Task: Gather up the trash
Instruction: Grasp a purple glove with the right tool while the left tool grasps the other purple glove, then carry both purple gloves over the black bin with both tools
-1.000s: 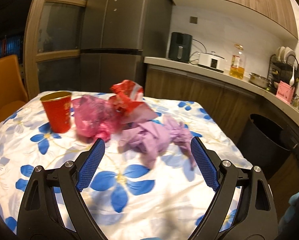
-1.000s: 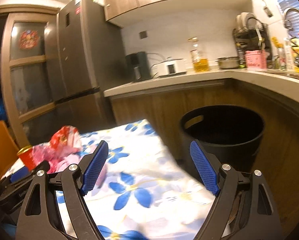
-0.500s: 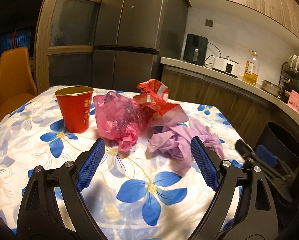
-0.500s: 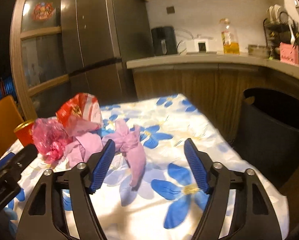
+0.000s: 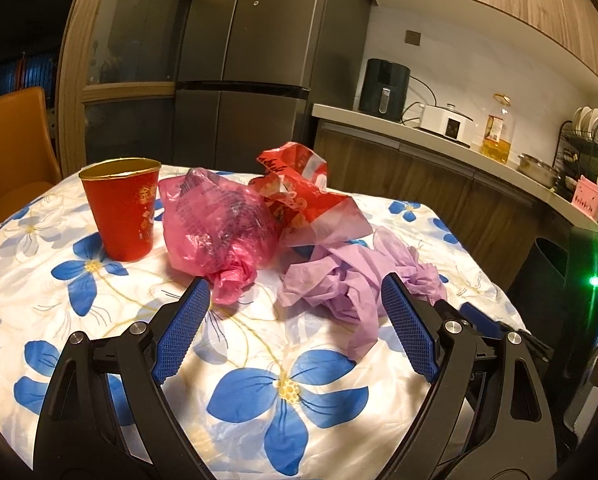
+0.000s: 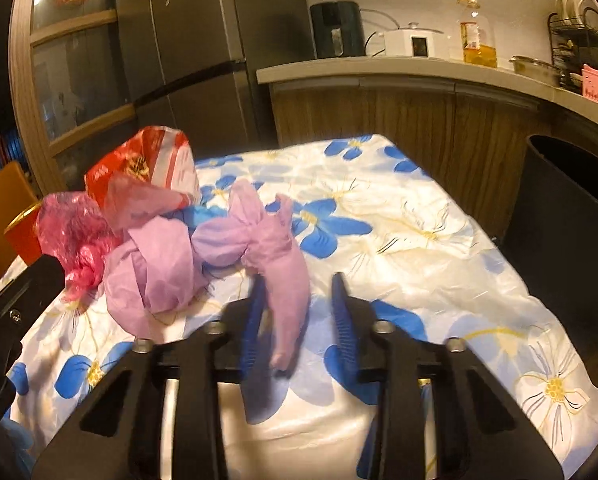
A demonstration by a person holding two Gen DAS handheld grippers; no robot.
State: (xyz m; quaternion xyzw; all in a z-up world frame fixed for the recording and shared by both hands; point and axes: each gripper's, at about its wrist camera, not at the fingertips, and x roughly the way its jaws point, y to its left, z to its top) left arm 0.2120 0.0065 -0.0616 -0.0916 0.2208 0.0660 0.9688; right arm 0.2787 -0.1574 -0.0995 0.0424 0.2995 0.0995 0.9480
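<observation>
On the flowered tablecloth (image 5: 259,364) lie a crumpled purple plastic bag (image 5: 351,280) (image 6: 219,248), a pink plastic bag (image 5: 219,232) (image 6: 75,236), a red wrapper (image 5: 299,184) (image 6: 139,164) and a red paper cup (image 5: 123,208). My left gripper (image 5: 295,324) is open and empty, just short of the pink and purple bags. My right gripper (image 6: 299,312) is partly closed, its jaws on either side of the purple bag's trailing end, with a gap still showing.
A black trash bin (image 6: 571,232) (image 5: 547,264) stands on the floor right of the table. A wooden counter (image 6: 419,76) with appliances and a fridge (image 5: 251,60) lie behind. An orange chair (image 5: 11,148) is at the left.
My right gripper swung from the bin to the table, reached the purple bag and narrowed its jaws around the bag's end. My left gripper drew slightly nearer the trash.
</observation>
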